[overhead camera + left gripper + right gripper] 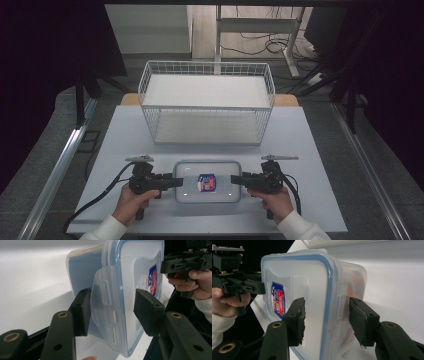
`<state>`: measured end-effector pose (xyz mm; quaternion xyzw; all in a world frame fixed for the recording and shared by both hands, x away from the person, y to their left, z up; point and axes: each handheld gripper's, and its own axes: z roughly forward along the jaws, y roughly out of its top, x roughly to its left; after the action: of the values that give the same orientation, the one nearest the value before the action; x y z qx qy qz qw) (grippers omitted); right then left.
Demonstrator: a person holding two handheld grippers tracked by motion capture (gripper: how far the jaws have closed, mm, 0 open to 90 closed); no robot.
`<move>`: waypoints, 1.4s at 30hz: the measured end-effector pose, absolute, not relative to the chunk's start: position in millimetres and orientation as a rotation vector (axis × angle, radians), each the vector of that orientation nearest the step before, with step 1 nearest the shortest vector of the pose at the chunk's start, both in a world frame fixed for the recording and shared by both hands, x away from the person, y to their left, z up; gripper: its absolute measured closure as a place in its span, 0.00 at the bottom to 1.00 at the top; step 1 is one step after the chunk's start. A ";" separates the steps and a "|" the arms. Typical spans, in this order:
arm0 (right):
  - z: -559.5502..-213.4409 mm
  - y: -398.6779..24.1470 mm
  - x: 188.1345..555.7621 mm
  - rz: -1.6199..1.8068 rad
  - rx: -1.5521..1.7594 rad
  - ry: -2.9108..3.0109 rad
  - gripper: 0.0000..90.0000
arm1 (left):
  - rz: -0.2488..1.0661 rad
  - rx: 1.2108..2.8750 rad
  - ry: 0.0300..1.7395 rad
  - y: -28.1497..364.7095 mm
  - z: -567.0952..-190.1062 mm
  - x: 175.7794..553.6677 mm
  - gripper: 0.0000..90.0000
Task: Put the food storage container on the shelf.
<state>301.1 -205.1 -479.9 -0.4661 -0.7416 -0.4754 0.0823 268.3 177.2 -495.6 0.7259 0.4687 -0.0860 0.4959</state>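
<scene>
**Lidded container gripped at both short ends – handling assessment**

We find a clear plastic container with a blue-edged snap lid lying flat on the near part of the desk, in front of a white wire basket that stands well behind it. A small red and blue label sits at the middle of the lid. Something orange shows faintly through the wall in the right gripper view; we cannot tell what it is.

We judge the box rigid in its walls and lid but smooth and slippery, and probably light, though the contents may shift. The hinged locking flap at each short end is the weak point: it flexes and could unlatch under a pull. The sounder hold is across lid and base together at each end, pressing both faces.

The left gripper has its jaws about half open, bracketing the left end, one on the base side against the flap, the other just off the lid face. The right gripper stands likewise at the right end, jaws half open, one pad on the lid, the other beside the wall. We cannot confirm a firm clamp on either side.
</scene>
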 end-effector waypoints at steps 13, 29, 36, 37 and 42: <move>-469.7 -205.0 299.2 -1.468 -1.371 -2.240 0.54 | -0.185 1.748 1.117 178.0 -485.5 267.6 0.55; -458.2 -202.8 302.7 -1.526 -1.351 -2.269 0.54 | -0.151 1.737 1.104 179.9 -473.0 273.7 0.55; -454.7 -201.2 311.2 -1.544 -1.325 -2.286 0.54 | -0.137 1.730 1.104 181.3 -469.9 281.3 0.55; -454.7 -201.1 313.5 -1.545 -1.320 -2.289 0.54 | -0.136 1.733 1.103 181.3 -469.8 283.7 0.55; -456.0 -200.5 330.5 -1.549 -1.318 -2.293 0.54 | -0.130 1.733 1.108 181.4 -470.5 305.0 0.55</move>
<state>330.5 -200.5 -456.0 -0.4298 -0.7474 -0.5051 0.0383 305.0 181.4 -470.5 0.7211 0.4610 -0.0541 0.5144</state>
